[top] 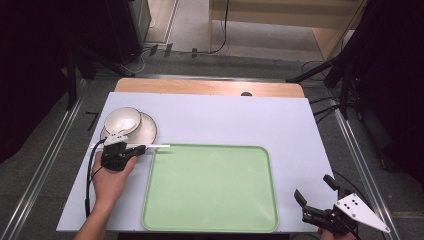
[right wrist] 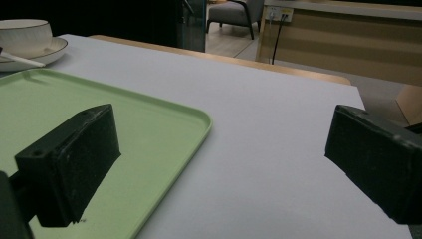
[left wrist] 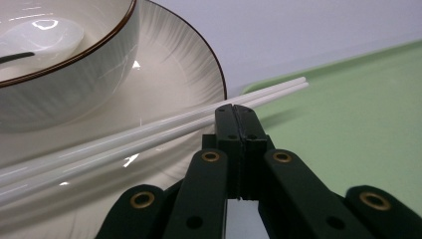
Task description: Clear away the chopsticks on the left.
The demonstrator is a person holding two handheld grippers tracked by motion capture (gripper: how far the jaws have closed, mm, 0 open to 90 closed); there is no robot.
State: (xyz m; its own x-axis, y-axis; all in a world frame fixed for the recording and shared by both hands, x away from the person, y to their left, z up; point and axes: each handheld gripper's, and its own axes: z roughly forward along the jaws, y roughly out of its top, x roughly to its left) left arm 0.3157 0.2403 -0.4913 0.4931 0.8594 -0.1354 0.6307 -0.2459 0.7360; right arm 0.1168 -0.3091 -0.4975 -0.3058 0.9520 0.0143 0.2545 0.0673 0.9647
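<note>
A pair of white chopsticks point(top: 159, 146) lies level across the near rim of a pale plate point(top: 148, 131) toward the green tray point(top: 210, 187). My left gripper point(top: 141, 148) is shut on the chopsticks near their middle; in the left gripper view the black jaws meet at the sticks point(left wrist: 149, 132). A white bowl point(top: 123, 120) with a dark rim stands on the plate, with a white spoon point(left wrist: 45, 40) inside it. My right gripper point(top: 312, 186) stands open off the tray's near right corner, with nothing between its jaws point(right wrist: 224, 159).
The tray point(right wrist: 149, 129) is bare and fills the near middle of the white tabletop point(top: 225, 117). A wooden strip point(top: 210, 86) runs along the far edge. Metal rails and dark stands flank the table.
</note>
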